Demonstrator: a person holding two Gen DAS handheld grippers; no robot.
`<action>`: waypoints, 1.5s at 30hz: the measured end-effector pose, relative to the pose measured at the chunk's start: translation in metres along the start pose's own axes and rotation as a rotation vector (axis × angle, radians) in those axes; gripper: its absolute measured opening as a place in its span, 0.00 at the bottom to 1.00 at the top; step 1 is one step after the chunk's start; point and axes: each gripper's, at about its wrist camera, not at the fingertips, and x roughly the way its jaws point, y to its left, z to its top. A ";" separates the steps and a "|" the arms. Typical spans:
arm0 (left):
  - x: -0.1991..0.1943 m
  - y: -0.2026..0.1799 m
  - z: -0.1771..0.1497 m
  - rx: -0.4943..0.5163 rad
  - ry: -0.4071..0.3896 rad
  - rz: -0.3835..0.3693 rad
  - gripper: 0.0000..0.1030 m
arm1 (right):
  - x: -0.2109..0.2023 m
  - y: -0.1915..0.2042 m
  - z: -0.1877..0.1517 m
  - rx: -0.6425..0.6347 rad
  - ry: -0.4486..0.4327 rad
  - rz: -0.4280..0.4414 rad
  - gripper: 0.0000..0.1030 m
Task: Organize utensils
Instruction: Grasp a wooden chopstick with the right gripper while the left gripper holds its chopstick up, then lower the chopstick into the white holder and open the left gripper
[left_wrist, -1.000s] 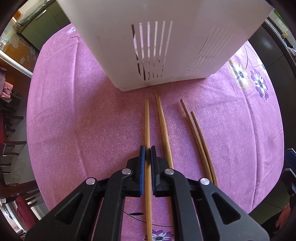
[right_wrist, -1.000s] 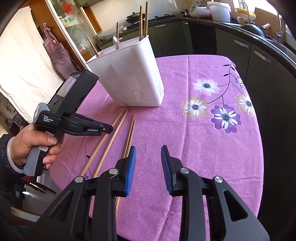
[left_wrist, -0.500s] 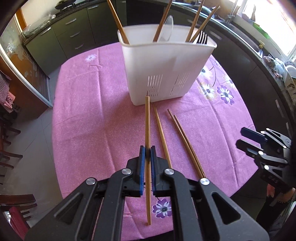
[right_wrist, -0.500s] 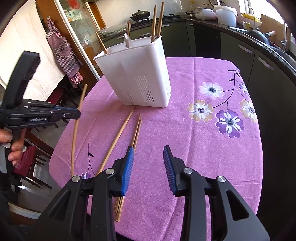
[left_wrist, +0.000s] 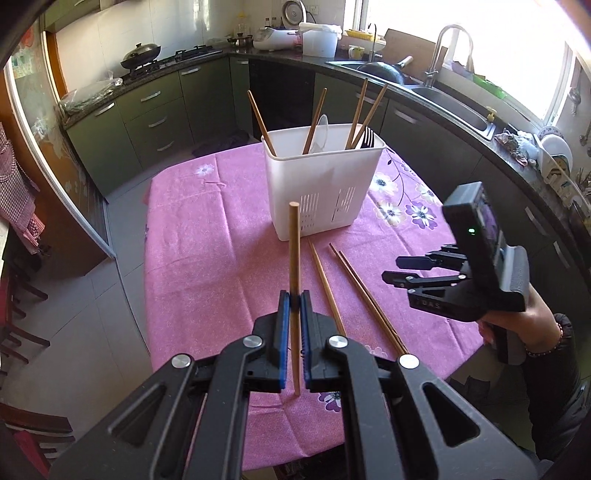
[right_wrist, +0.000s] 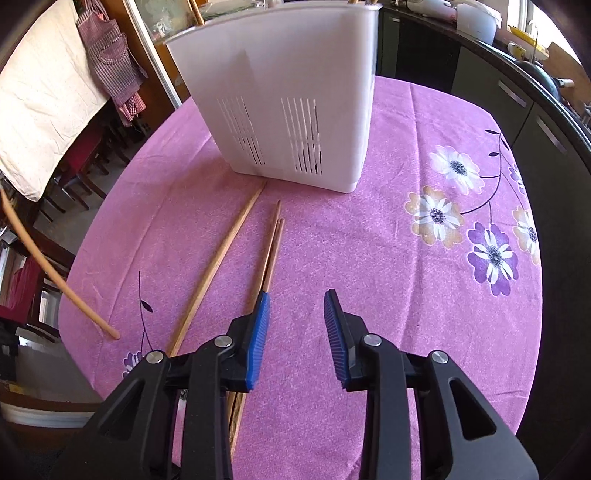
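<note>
My left gripper (left_wrist: 293, 299) is shut on a light wooden chopstick (left_wrist: 294, 251), lifted off the purple tablecloth (left_wrist: 207, 258) in front of the white utensil holder (left_wrist: 317, 184). That holder has several chopsticks, a spoon and a fork standing in it. A single chopstick (left_wrist: 325, 284) and a darker pair (left_wrist: 369, 295) lie on the cloth. In the right wrist view my right gripper (right_wrist: 295, 301) hovers just right of the dark pair (right_wrist: 271, 251), its jaws closing with nothing between them. The single chopstick (right_wrist: 218, 262) lies to their left, and the held chopstick (right_wrist: 48, 273) shows at the far left.
The white holder (right_wrist: 280, 96) stands close behind the loose chopsticks. The tablecloth (right_wrist: 388, 295) with flower prints stretches to the right. Kitchen counter and sink (left_wrist: 443, 96) curve behind the table; chairs (left_wrist: 18, 325) stand at the left. A person's hand (left_wrist: 532, 317) holds the right gripper (left_wrist: 410, 269).
My left gripper rose with the chopstick, so the holder's top and the kitchen came into view. My right gripper moved forward and down toward the dark pair, and its jaws narrowed slightly.
</note>
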 end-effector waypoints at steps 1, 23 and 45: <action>-0.001 0.000 -0.001 0.002 -0.002 -0.004 0.06 | 0.006 0.002 0.004 -0.001 0.020 -0.003 0.24; -0.007 -0.001 -0.006 0.038 -0.019 -0.016 0.06 | 0.050 0.041 0.015 -0.106 0.161 -0.076 0.15; -0.016 -0.003 -0.014 0.050 -0.035 0.000 0.06 | -0.124 0.037 -0.010 -0.086 -0.287 -0.055 0.06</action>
